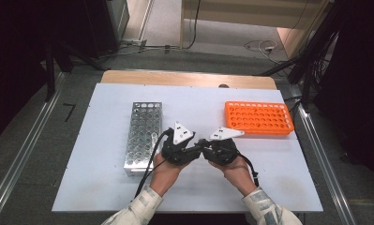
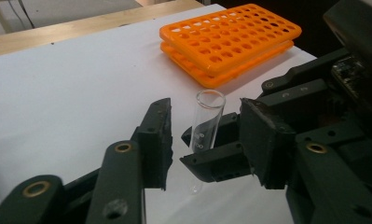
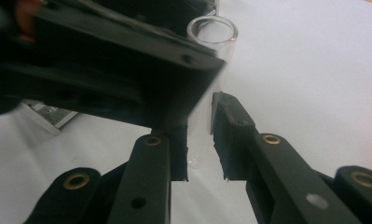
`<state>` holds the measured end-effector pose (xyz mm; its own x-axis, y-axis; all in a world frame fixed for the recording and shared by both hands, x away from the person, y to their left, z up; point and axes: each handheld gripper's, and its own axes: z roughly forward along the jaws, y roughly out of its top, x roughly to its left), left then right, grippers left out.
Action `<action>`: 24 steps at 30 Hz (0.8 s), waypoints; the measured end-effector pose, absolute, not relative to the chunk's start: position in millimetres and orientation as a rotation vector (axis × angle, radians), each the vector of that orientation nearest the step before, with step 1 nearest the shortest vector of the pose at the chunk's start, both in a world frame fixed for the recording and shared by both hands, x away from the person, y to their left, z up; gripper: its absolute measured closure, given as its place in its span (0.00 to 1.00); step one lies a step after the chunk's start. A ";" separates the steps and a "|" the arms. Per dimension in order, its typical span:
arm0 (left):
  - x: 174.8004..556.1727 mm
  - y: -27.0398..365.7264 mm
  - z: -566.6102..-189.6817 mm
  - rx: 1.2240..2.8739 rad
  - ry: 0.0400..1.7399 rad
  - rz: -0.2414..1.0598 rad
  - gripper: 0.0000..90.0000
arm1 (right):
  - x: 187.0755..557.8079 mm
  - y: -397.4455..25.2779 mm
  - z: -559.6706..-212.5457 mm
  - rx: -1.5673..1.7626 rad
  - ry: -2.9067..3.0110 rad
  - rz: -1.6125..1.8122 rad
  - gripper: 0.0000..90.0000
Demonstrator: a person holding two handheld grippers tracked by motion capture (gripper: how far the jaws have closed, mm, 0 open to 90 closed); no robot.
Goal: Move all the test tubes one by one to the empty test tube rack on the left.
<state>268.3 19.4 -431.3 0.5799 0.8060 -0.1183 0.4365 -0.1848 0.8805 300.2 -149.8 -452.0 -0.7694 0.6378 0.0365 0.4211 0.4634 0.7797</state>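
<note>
Handover of a glass test tube point(image 2: 207, 122) between two grippers, mid-table.

We see the right gripper point(image 3: 200, 140) pinching the upright tube low down, while the left gripper point(image 2: 206, 140) stands spread around it, not yet gripping. We judge racking remains: the orange rack point(image 1: 258, 118) looks empty, the metal rack point(image 1: 143, 137) lies left. White tabletop point(image 1: 100, 140); cables cross the floor behind.
</note>
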 end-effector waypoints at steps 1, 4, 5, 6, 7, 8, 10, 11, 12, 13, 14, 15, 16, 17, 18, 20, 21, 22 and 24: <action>269.1 19.0 -432.2 1.818 1.014 0.466 0.64 | 299.8 -149.4 -451.8 0.908 2.454 1.200 0.81; 270.3 18.4 -434.0 1.819 1.019 0.470 0.70 | 297.7 -148.2 -450.8 0.904 2.457 1.202 0.81; 270.3 18.2 -434.2 1.820 1.018 0.473 0.72 | 297.0 -147.8 -450.4 0.902 2.459 1.206 0.81; 270.2 17.9 -434.4 1.818 1.017 0.476 0.75 | 296.9 -147.6 -450.3 0.896 2.459 1.208 0.81; 270.0 17.7 -434.4 1.819 1.015 0.476 0.77 | 296.7 -147.4 -450.2 0.895 2.459 1.208 0.81; 269.6 17.0 -434.3 1.818 1.012 0.476 0.78 | 296.6 -147.3 -450.2 0.894 2.459 1.208 0.81; 268.9 16.4 -434.2 1.820 1.008 0.481 0.82 | 296.5 -147.2 -450.1 0.892 2.459 1.209 0.81; 268.8 16.2 -434.2 1.823 1.007 0.492 0.82 | 296.4 -147.1 -450.0 0.892 2.459 1.209 0.81; 268.8 16.2 -434.2 1.824 1.007 0.492 0.83 | 296.3 -147.3 -449.9 0.893 2.459 1.209 0.81; 268.8 16.2 -434.2 1.823 1.009 0.490 0.83 | 296.3 -147.3 -450.0 0.893 2.459 1.209 0.81; 268.8 16.0 -434.2 1.823 1.010 0.488 0.83 | 296.3 -147.5 -450.0 0.892 2.460 1.209 0.81; 268.8 15.8 -434.2 1.822 1.011 0.488 0.83 | 296.1 -147.7 -450.0 0.896 2.461 1.208 0.81; 268.8 15.7 -434.2 1.822 1.011 0.488 0.83 | 296.1 -147.7 -450.0 0.897 2.461 1.208 0.81; 269.0 15.8 -433.9 1.824 1.012 0.492 0.83 | 296.0 -147.9 -449.9 0.899 2.461 1.208 0.80; 269.2 16.0 -433.6 1.822 1.013 0.492 0.83 | 295.9 -148.1 -449.5 0.899 2.464 1.211 0.74; 269.8 16.6 -432.5 1.822 1.020 0.490 0.83 | 296.5 -148.6 -448.8 0.898 2.480 1.223 0.63; 270.1 17.0 -432.0 1.822 1.022 0.493 0.83 | 296.4 -149.3 -448.6 0.886 2.477 1.234 0.60; 270.6 17.8 -430.9 1.819 1.029 0.496 0.83 | 296.1 -149.7 -448.2 0.885 2.475 1.237 0.55; 271.4 19.5 -428.9 1.815 1.041 0.499 0.83 | 296.6 -151.0 -447.0 0.898 2.485 1.241 0.49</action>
<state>271.4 19.5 -428.9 0.5538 0.8264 -0.1018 0.4383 -0.1853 0.8795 296.6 -151.0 -447.0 -0.7885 0.6109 0.0709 0.4236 0.4559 0.7828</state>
